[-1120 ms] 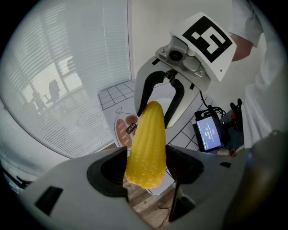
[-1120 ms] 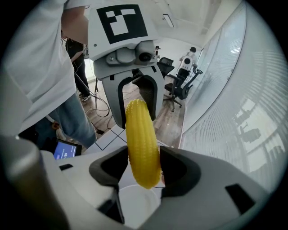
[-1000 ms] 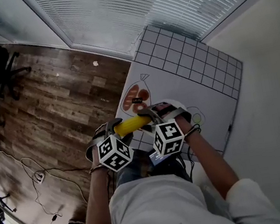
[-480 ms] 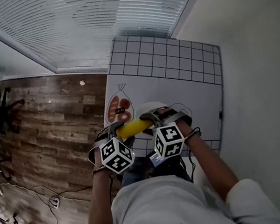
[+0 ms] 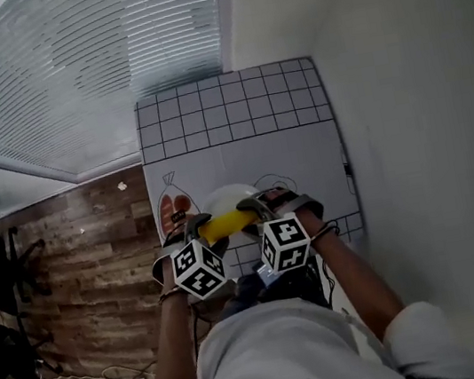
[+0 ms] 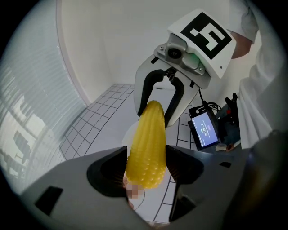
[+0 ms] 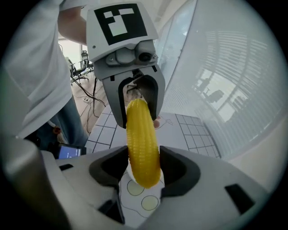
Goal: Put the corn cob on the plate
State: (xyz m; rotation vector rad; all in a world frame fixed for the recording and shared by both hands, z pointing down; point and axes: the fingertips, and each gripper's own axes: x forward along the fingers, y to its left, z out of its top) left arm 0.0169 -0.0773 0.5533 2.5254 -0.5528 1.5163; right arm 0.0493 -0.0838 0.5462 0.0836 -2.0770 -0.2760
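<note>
corn cob (image 5: 229, 223) between left gripper (image 5: 193, 229), right gripper (image 5: 258, 207), above plate (image 5: 227, 196) on mat (image 5: 236, 130)

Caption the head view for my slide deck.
Left claw and right claw grip the corn cob over the white plate.

Bright daylight comes through the window blinds (image 5: 65, 78); whites nearly blown out. Head view sharp in the centre, stretched at the edges. Both gripper views fisheye with black vignetted corners and a soft near foreground. Corn cob (image 6: 146, 143) crisp, slight sheen. Shadows weak.

The knobbly corn cob (image 6: 148, 134) looks faintly glossy, the left claw (image 6: 145, 170) matt grey plastic.
</note>
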